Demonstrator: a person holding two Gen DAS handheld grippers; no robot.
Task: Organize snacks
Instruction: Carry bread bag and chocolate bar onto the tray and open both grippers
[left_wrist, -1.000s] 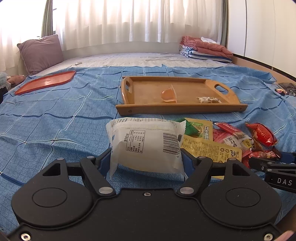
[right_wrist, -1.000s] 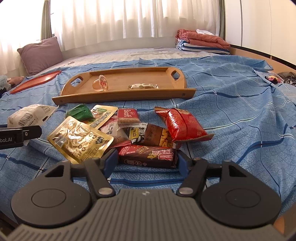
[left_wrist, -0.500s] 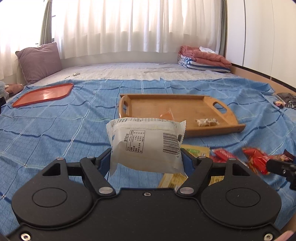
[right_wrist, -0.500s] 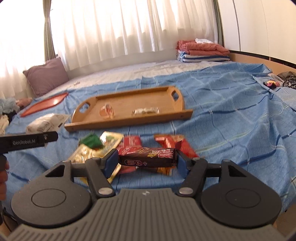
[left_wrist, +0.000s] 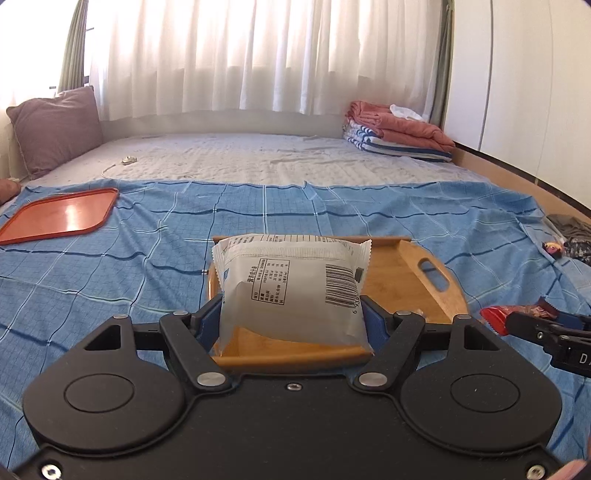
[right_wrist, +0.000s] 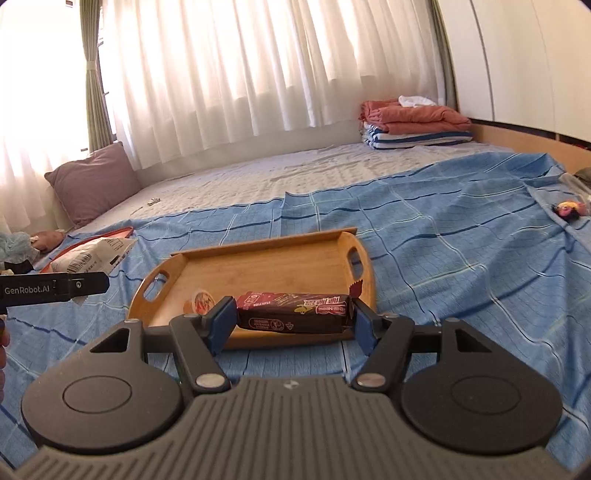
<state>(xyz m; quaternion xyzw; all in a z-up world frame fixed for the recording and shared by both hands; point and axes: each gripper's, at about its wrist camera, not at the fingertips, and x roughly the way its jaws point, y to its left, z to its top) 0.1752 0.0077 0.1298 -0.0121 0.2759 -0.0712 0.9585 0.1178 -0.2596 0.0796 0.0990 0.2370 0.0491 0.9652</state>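
Blue bedspread (left_wrist: 110, 280) beneath wooden tray (right_wrist: 280, 266); above it, left gripper (left_wrist: 291, 314) jaws clench white packet (left_wrist: 291, 291), right gripper (right_wrist: 291, 317) jaws clench dark bar (right_wrist: 295, 314).

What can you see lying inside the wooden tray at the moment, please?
In the right wrist view, the wooden tray holds a small jelly cup. The dark red snack bar in the right gripper covers its near right part.

Bed (right_wrist: 443, 229): blue checked sheet (left_wrist: 332, 214) over the near half, bare grey mattress pad (left_wrist: 258, 155) behind it. On the sheet, a wooden handled tray (right_wrist: 280, 266) near the middle, a red tray (left_wrist: 59, 214) well off to the left. Purple pillow (left_wrist: 55, 129) at the far left, folded blankets (left_wrist: 399, 133) stacked at the far right.
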